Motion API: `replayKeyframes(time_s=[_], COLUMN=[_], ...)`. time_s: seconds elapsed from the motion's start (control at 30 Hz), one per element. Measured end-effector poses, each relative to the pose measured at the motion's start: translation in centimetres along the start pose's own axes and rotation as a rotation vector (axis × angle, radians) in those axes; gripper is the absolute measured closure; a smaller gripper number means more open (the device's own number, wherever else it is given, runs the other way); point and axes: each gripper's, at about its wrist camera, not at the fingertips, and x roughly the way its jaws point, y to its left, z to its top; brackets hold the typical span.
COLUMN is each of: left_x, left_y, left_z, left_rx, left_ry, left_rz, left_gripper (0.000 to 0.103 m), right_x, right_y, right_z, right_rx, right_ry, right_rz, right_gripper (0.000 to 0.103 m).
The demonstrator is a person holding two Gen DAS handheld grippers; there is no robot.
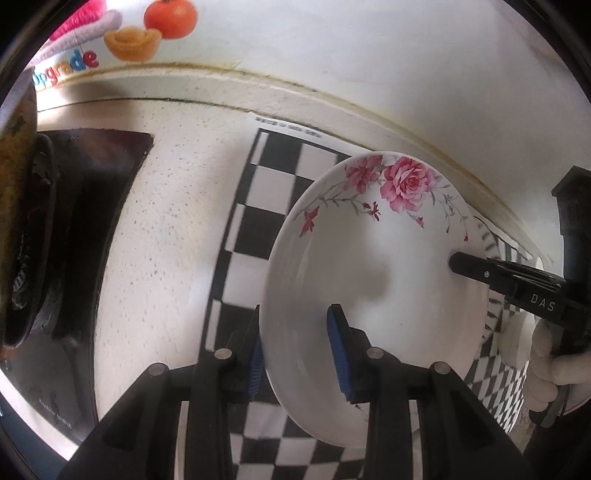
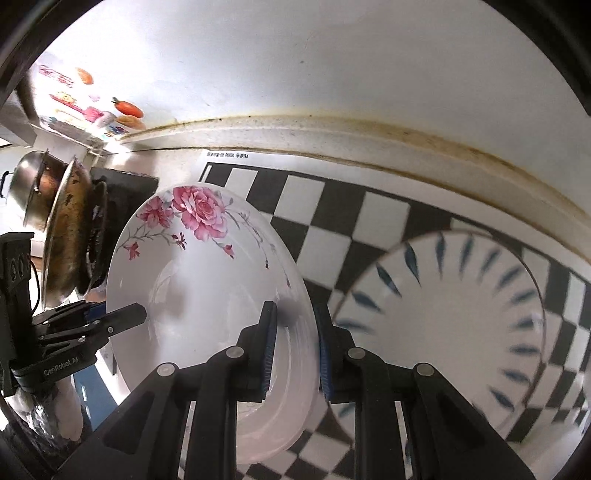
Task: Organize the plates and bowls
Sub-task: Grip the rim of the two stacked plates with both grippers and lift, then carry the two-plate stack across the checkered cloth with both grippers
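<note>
The rose plate hangs tilted between the two tongs, its rim caught from both sides. The left tongs straddle the near left edge, one blue pad on the plate's face and the other behind the rim; they are not fully closed, and whether they press the china I cannot tell for sure, though they look clamped on it. The right tongs pinch the opposite edge the same way, narrow, one finger on each side of the rim.

Just right of the right tongs lies a blue-leaf plate, flat on the checkered mat. The mat covers a speckled counter under both tongs. Beyond the left tongs, to their left, sits a dirty wok on a black stove. A white wall runs behind, with fruit stickers.
</note>
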Motion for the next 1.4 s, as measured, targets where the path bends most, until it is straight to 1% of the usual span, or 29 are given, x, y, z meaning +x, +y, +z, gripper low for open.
replayKeyframes(time_s=[0.1,0.2,0.47,0.7,0.93,1.1,1.2,1.4], left_x=[-1.2,-1.5,-1.5,-0.6,1.7,3.8,4.7,5.4], left_y=[-1.4,-3.0,-7.8,-11.9,-14.8,-15.2,-15.1,-15.9], left_z=[-1.2,-2.8,-6.8,-9.6,-13.0,-15.4,-16.4,-17.9], left_rx=[0.024,0.038,0.093,0.19,0.278,0.294,0.304,0.344], left_ry=[0.001,0.015,0.031,0.068,0.132,0.19,0.209,0.231], left_rz=[-0.002,-0.012,-0.025,-0.023,-0.005,0.02,0.043,0.079], left_gripper=[0.074,0.074,0.074,0.074,0.074,0.074,0.074,0.074], right_x=[-1.9,-3.7,-7.2,-9.3,-9.0,-7.2,-6.1,-4.9], right_y=[-0.6,-1.4,-4.1,-7.3,-9.2,-10.0,-10.3,-10.5], right_z=[-2.0,-4.2,-11.1,-17.5,-23.2,-27.6,-29.5,-31.9], right_rx=[0.014,0.028,0.08,0.178,0.257,0.282,0.301,0.313], right_ry=[-0.016,-0.028,-0.031,-0.043,-0.031,0.002,0.024,0.056], right_rz=[0.011,0.014,0.002,0.007,-0.002,0.005,0.026,0.033], right_gripper=[0.081,0.081,0.081,0.081,0.081,0.081,0.081,0.081])
